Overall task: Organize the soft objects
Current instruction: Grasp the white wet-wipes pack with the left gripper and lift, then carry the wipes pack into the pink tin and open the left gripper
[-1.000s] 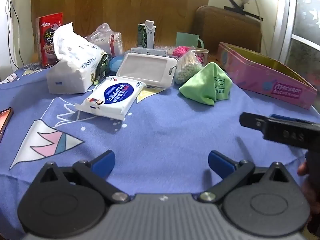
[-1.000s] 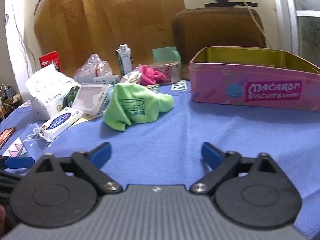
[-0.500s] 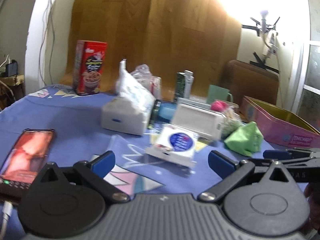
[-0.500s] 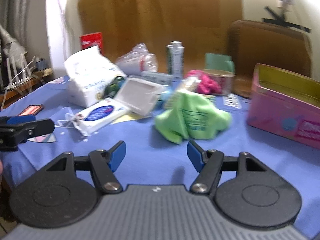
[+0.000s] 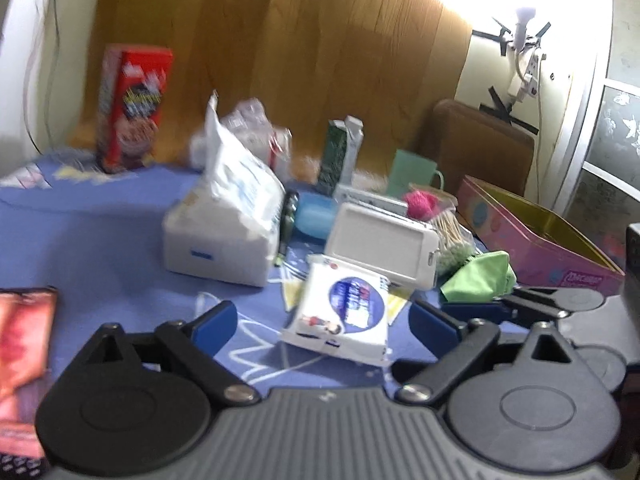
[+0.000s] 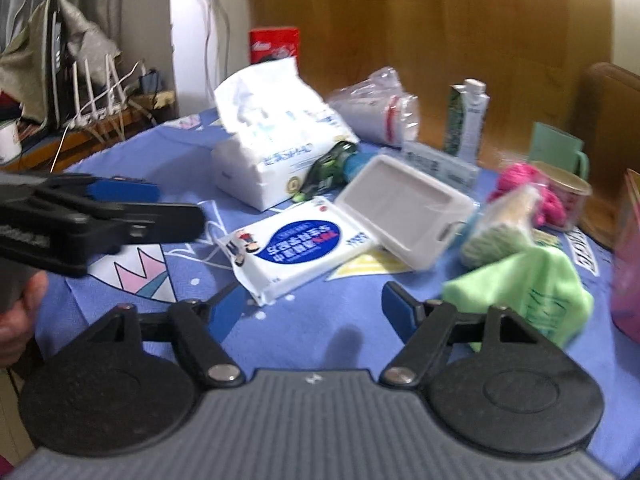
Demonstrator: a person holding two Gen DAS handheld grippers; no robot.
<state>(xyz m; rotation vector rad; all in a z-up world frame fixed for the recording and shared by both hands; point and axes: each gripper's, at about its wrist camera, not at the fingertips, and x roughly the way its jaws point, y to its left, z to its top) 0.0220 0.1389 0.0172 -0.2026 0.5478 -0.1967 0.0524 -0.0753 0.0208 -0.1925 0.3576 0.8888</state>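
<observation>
Wipes pack lies between left gripper's empty, wide-spread fingers.

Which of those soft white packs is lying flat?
The wet-wipes pack with the blue oval label lies flat, nearest the grippers. The bigger tissue pack behind it stands taller, its torn top sticking up.

Little is legible; both views are motion-blurred. Pink biscuit tin: a white label at its near corner, approx. "Macaron", smeared. White tissue pack: blue lettering on the side, roughly "...SPAO", unsure, plus a round green-and-gold seal. Flat white wipes pack: blue oval with white characters, prob. Chinese, and a red patch, too soft to read. Red carton: yellowish printing, unreadable. Green cloth: dark printed marks, illegible. Green-and-white drink carton: print too small to read.
</observation>
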